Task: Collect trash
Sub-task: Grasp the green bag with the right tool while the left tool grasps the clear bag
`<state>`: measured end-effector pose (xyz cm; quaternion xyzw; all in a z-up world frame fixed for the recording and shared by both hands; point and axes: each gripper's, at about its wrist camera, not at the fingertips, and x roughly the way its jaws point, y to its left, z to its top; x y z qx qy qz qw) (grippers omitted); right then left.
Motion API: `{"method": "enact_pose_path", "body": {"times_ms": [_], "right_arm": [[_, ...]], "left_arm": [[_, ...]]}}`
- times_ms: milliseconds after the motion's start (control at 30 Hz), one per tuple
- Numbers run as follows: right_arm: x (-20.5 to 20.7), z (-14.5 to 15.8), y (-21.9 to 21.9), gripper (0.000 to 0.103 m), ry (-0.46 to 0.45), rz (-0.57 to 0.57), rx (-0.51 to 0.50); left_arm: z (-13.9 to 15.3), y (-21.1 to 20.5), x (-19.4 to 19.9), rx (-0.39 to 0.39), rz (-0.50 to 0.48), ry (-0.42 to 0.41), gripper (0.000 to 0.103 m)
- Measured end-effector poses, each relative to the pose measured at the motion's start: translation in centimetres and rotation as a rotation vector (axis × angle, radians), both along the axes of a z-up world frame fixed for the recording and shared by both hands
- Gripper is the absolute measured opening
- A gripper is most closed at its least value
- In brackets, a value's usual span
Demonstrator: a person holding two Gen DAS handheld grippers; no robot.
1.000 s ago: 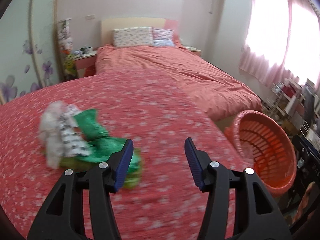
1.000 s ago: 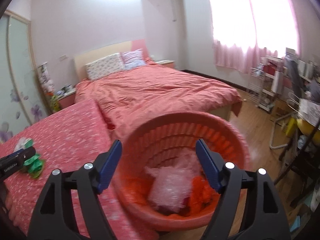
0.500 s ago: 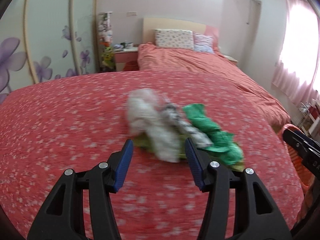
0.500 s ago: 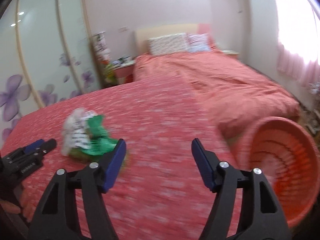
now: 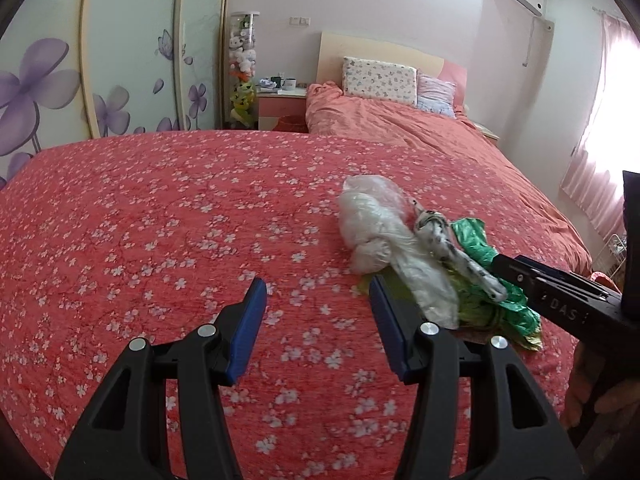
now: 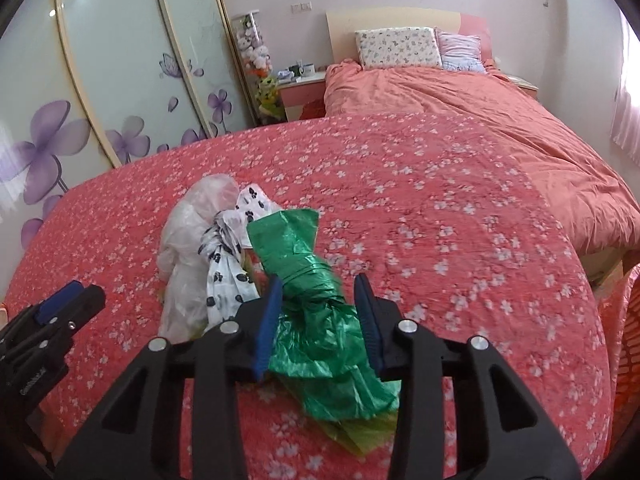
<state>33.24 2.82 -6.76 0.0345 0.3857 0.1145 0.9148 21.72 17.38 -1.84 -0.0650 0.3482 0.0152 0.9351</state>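
Observation:
A pile of trash lies on the red flowered bedspread: a clear plastic bag, a white bag with black paw prints and a crumpled green plastic bag. My right gripper is open, its blue pads on either side of the green bag, not pressed on it. It enters the left wrist view from the right edge. My left gripper is open and empty, just left of the pile above the bedspread. The pile also shows in the right wrist view, with the clear bag at its left.
An orange laundry basket stands at the bed's right edge. A second bed with an orange duvet and pillows lies beyond. A nightstand and a wardrobe with purple flowers stand at the back left.
Both grippers swung left from the basket toward the pile. My right gripper came down over the green bag and narrowed its jaws around it. My left gripper moved left of the pile.

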Motion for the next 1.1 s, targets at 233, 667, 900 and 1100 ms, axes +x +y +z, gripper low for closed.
{"method": "enact_pose_path", "body": {"times_ms": [233, 667, 900, 1100], "right_arm": [[0.4, -0.8, 0.2, 0.025, 0.031, 0.01, -0.011], [-2.3, 1.5, -5.1, 0.016, -0.077, -0.151, -0.004], [-4.4, 2.0, -9.3, 0.016, -0.112, -0.244, -0.029], [-5.3, 1.2, -10.8, 0.016, -0.101, -0.264, -0.043]], "left_arm": [[-0.6, 0.3, 0.2, -0.02, 0.004, 0.019, 0.054], [-0.5, -1.1, 3.6, -0.084, -0.027, 0.055, 0.054], [-0.8, -2.7, 6.9, -0.11, -0.046, 0.104, 0.054], [-1.7, -3.8, 8.5, -0.078, -0.054, 0.148, 0.054]]}}
